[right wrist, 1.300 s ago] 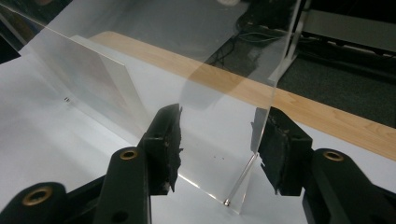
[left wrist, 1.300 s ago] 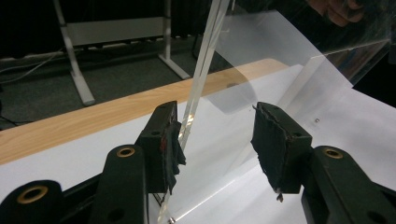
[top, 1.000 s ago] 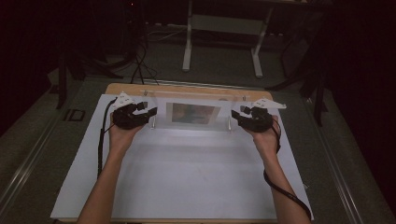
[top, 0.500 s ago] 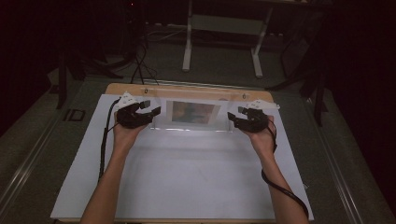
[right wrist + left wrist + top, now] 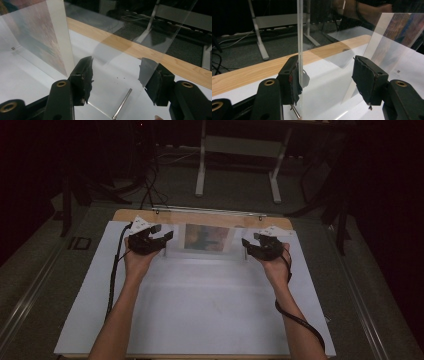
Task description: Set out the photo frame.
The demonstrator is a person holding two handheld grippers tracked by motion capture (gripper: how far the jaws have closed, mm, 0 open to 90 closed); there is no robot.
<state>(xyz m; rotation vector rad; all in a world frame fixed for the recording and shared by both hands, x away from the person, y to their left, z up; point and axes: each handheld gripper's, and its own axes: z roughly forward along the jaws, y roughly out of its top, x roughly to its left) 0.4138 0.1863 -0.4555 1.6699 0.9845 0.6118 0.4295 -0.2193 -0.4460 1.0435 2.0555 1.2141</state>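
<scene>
Acrylic picture frame (image 5: 206,239) stands upright at table's (image 5: 200,320) twelve o'clock. Left gripper (image 5: 159,236) and right gripper (image 5: 248,245), jaws just spread wide, flank its ends, gripping nothing. Unsupported, frame could topple if nudged.

**Both arms reach forward, jaws standing wide**

Two bare forearms come in from the bottom of the high view and stretch forward, well apart and roughly parallel. The left hand (image 5: 136,262) grips the left gripper (image 5: 162,236), whose jaws point inward toward the right. The right hand (image 5: 276,265) grips the right gripper (image 5: 247,244), whose jaws point inward toward the left. Both pairs of jaws have just been opening and now stand wide, the pads well apart in each gripper view. A dark cable trails back beside each forearm.
</scene>
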